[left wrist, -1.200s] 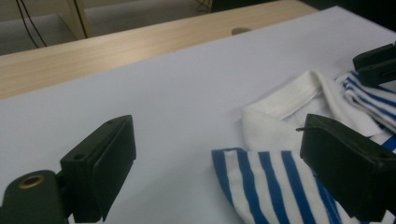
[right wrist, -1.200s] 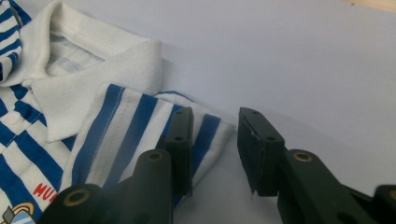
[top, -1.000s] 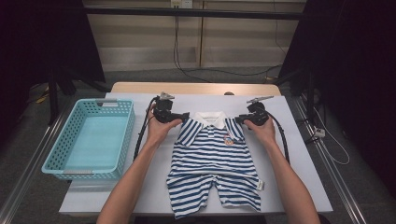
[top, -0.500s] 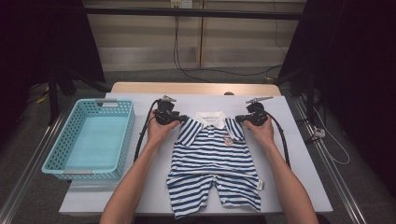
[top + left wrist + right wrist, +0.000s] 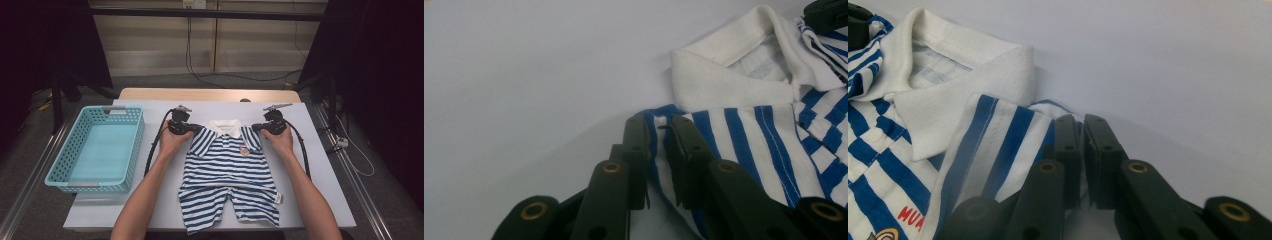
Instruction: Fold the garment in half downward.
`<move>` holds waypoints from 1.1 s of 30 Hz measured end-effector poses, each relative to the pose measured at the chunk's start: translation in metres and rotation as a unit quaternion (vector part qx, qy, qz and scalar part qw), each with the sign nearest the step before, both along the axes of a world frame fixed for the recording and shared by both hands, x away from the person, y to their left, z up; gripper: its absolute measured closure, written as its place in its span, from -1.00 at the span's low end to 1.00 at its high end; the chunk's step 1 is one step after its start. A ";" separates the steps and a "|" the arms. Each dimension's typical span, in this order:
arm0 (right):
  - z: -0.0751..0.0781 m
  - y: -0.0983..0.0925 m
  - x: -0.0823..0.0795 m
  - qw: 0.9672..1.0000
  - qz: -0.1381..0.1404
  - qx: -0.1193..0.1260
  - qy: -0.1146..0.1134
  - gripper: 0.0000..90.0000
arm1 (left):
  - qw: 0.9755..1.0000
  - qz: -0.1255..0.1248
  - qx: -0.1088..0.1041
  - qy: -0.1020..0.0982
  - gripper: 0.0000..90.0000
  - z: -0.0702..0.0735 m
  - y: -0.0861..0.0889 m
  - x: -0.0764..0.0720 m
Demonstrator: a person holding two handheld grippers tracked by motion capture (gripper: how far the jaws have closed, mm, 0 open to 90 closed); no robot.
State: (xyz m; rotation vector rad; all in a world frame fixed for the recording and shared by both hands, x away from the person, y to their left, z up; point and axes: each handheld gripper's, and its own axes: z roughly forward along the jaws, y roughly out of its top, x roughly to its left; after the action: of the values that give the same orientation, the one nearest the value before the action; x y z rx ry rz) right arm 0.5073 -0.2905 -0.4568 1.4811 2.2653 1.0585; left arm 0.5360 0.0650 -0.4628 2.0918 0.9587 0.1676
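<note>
A smooth, matte white table (image 5: 320,165) carries everything, and places here are given from the striped romper (image 5: 231,175) lying flat at its middle, collar away from the person and the two short legs toward the near edge. Well apart to the romper's left stands a rectangular turquoise plastic basket (image 5: 131,145) with perforated lattice walls. The romper itself is soft knit cloth in blue and white bands, with short sleeves and a small printed badge on the chest. At its top sits a plain white ribbed collar (image 5: 724,75), folded down into two soft points. On the romper's left shoulder the left gripper (image 5: 659,131), hard black jointed metal with brass rivets, has just been closing its jaws, and a fold of striped cloth lies pinched in the narrow gap between them. On the opposite shoulder the right gripper (image 5: 1082,131) has its jaws drawn nearly together, clamped on the shoulder's edge just beside the collar.
</note>
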 end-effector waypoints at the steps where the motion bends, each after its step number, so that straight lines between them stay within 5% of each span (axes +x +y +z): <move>1: 0.000 -0.001 0.000 1.000 0.000 0.001 0.002 0.85 | 1.000 0.005 -0.004 0.001 0.74 0.000 -0.001 0.000; 7: 0.002 -0.004 -0.002 1.000 -0.006 -0.003 0.005 0.73 | 1.000 0.008 -0.004 0.002 0.84 0.000 -0.002 -0.002; 13: -0.002 -0.003 -0.002 1.000 -0.003 0.021 0.004 0.95 | 1.000 0.011 -0.002 -0.001 0.92 0.001 -0.002 -0.001; 19: 0.002 -0.001 -0.002 0.999 -0.006 0.028 -0.017 0.97 | 0.999 0.019 -0.026 0.003 0.93 0.006 0.003 -0.001; 23: 0.008 -0.002 -0.002 0.999 -0.011 0.040 -0.033 0.97 | 1.000 0.018 -0.021 -0.011 0.92 0.011 0.007 -0.001; 26: 0.011 -0.002 -0.003 0.998 -0.011 0.042 -0.045 0.97 | 0.999 0.029 -0.042 -0.019 0.92 0.015 0.005 -0.002; 27: 0.013 -0.003 -0.004 0.998 -0.012 0.044 -0.047 0.97 | 0.999 0.023 -0.030 -0.025 0.92 0.018 0.007 -0.001; 33: 0.023 -0.007 -0.004 0.995 -0.029 0.071 -0.064 0.97 | 0.998 0.029 -0.047 -0.037 0.93 0.026 0.011 -0.002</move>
State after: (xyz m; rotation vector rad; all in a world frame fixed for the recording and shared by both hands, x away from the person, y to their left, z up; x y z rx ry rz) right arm 0.5032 -0.2970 -0.4334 1.4768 2.0857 1.2821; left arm 0.5337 0.0764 -0.4365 1.9603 0.9642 0.2235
